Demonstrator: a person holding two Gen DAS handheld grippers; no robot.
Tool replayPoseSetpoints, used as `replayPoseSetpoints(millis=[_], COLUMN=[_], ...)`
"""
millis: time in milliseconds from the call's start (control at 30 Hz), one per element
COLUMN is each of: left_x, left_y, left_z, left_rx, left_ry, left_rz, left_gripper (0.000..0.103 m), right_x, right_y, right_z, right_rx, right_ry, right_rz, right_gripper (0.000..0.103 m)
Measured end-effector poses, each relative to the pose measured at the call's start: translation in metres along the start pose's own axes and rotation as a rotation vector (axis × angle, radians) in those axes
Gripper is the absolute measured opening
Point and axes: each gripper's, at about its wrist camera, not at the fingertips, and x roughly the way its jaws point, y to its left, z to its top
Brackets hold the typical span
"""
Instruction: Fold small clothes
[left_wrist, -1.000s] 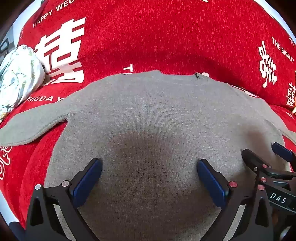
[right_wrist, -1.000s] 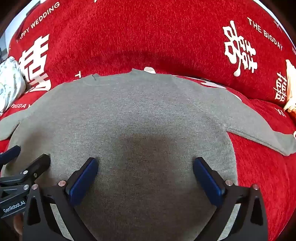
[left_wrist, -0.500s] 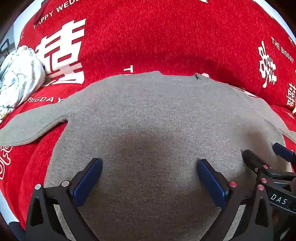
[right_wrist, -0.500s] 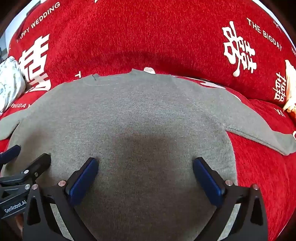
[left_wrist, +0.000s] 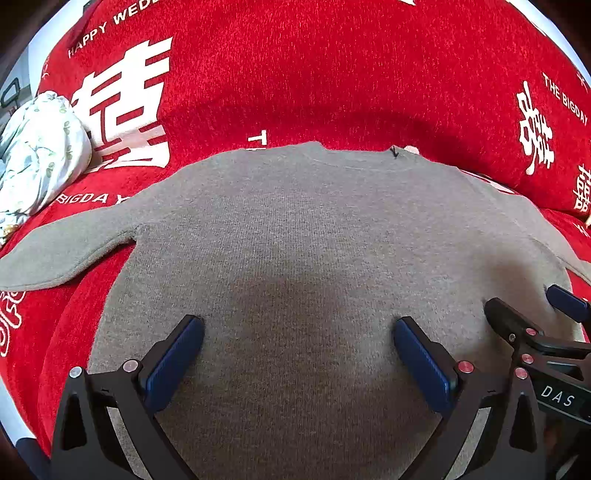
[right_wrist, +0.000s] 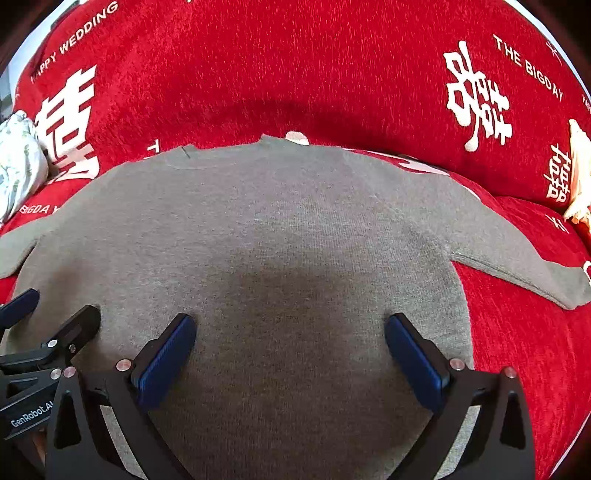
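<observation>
A small grey knit sweater (left_wrist: 303, 236) lies flat on a red sofa, neck away from me, sleeves spread out to both sides; it also shows in the right wrist view (right_wrist: 280, 229). My left gripper (left_wrist: 299, 328) is open and empty, hovering over the sweater's lower left body. My right gripper (right_wrist: 290, 325) is open and empty over the lower right body. The right gripper's fingers (left_wrist: 517, 325) show at the right edge of the left wrist view. The left gripper's fingers (right_wrist: 74, 325) show at the left edge of the right wrist view. The hem is hidden below both.
The red sofa cover (left_wrist: 332, 74) has white wedding lettering. A white floral bundle of cloth (left_wrist: 40, 155) lies at the far left, also in the right wrist view (right_wrist: 18, 166). A cream object (right_wrist: 580, 173) sits at the far right.
</observation>
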Motion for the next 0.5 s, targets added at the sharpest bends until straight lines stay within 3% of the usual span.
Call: replayPoseSetpoints(millis=[500], left_x=[0.0016], left_y=[0.0016], left_z=[0.0004], left_rx=[0.002], left_ry=[0.016], left_rz=[0.001], left_gripper=[0.103], right_x=[0.0016], right_y=[0.0000], right_z=[0.0006], right_rx=[0.000], right_ry=[0.011], right_rz=[-0.002], right_gripper=[0.102])
